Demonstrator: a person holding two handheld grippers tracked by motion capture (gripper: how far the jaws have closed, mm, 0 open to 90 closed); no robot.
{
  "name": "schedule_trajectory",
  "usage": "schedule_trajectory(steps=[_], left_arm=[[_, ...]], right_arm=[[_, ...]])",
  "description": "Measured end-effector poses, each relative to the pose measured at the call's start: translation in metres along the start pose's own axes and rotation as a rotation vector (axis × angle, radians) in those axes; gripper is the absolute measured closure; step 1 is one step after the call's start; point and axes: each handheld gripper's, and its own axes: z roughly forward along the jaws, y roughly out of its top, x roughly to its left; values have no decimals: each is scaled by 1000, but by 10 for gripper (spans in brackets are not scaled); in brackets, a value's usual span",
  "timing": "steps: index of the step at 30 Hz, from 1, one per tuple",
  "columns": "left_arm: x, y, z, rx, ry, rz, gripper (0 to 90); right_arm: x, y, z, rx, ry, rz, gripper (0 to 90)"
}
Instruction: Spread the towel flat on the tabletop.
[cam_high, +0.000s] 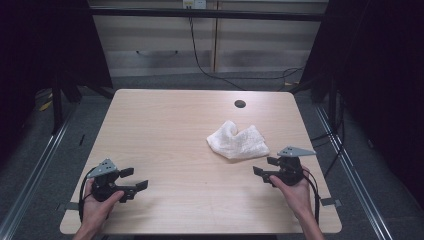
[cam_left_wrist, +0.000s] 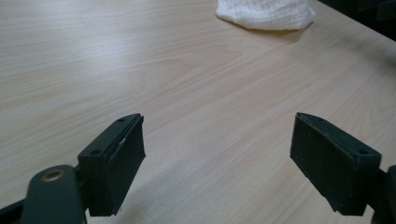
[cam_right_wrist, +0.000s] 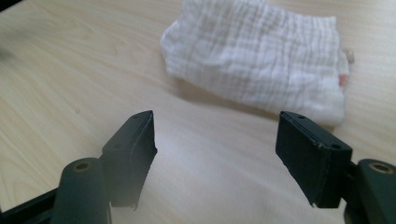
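A crumpled white cloth (cam_high: 236, 140) lies on the wooden table (cam_high: 165, 135), right of centre. My right gripper (cam_high: 266, 166) hovers just below the cloth, apart from it, jaws open and empty. The right gripper view has the cloth (cam_right_wrist: 261, 56) close ahead of the open right gripper (cam_right_wrist: 215, 140). My left gripper (cam_high: 134, 178) rests near the table's front left corner, jaws open with nothing between them. In the left gripper view the left gripper (cam_left_wrist: 217, 140) stands wide apart over bare wood, and the cloth (cam_left_wrist: 266, 14) lies far off at the top.
A dark round hole (cam_high: 240, 104) sits in the tabletop behind the cloth. Cables (cam_high: 210, 70) run across the floor beyond the far edge. Metal rails (cam_high: 40, 160) flank the table on both sides.
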Motion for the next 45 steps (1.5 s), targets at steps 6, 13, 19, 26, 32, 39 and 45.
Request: schedule_trajectory(steps=[6, 13, 19, 26, 32, 39, 45], left_arm=[[-1, 2, 2, -6, -11, 10, 176], [0, 4, 4, -5, -15, 13, 176], [1, 4, 5, -2, -9, 13, 176], [-1, 3, 7, 17, -9, 36, 176], [-2, 3, 7, 17, -9, 36, 176], [-2, 3, 10, 38, -16, 50, 178], [1, 3, 10, 22, 5, 6, 220]], right_arm=[[-2, 28, 15, 2, 29, -16, 259], [-13, 61, 35, 7, 27, -26, 212], [-24, 77, 57, 71, 34, -38, 193], [-22, 84, 90, 156, 39, -73, 196], [-28, 75, 114, 216, 40, -49, 254], [-31, 61, 131, 253, 21, -54, 391], [-29, 59, 131, 251, -6, -44, 638]])
